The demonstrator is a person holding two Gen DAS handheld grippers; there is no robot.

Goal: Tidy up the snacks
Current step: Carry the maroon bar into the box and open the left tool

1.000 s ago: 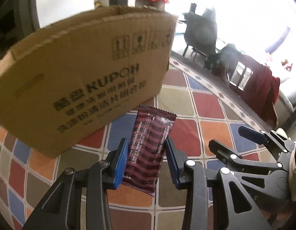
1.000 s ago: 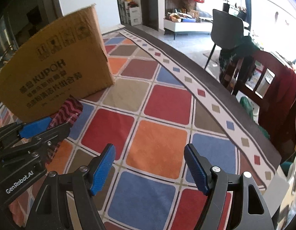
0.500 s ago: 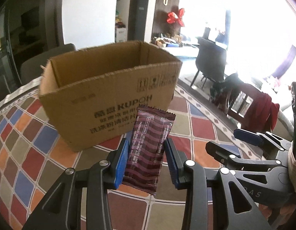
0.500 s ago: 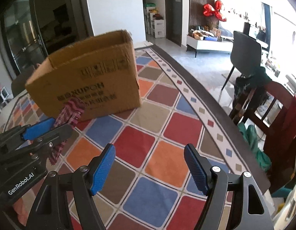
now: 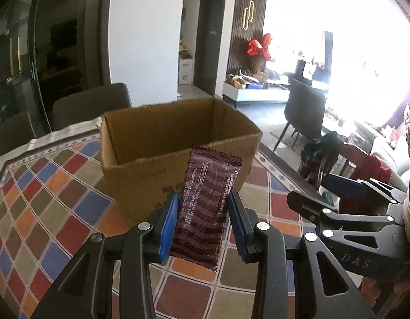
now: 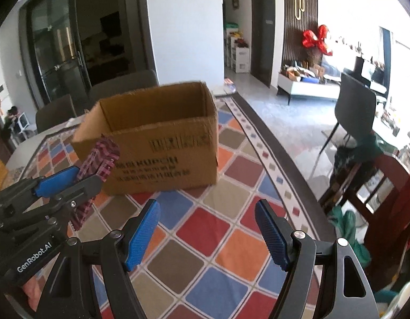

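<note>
My left gripper (image 5: 203,223) is shut on a dark maroon striped snack packet (image 5: 209,199), held upright above the table just in front of an open cardboard box (image 5: 157,133). The same packet (image 6: 98,163) shows from the side in the right wrist view, clamped in the left gripper (image 6: 69,183) to the left of the box (image 6: 162,143). My right gripper (image 6: 207,228) stands open with nothing between its blue pads, over the coloured tablecloth to the right of the left one. What lies on the box floor is hidden by its walls.
The table wears a checked multicolour cloth (image 6: 231,228) with a dark border at its right edge. Dark chairs (image 5: 90,103) stand behind the box, and a wooden chair with red cloth (image 6: 391,186) stands off the table's right side. The right gripper (image 5: 343,186) appears at right in the left wrist view.
Both grippers have risen and tipped up, so the box's open top now shows and the box looks farther off. The packet stays clamped in the left gripper; the right stays open.
</note>
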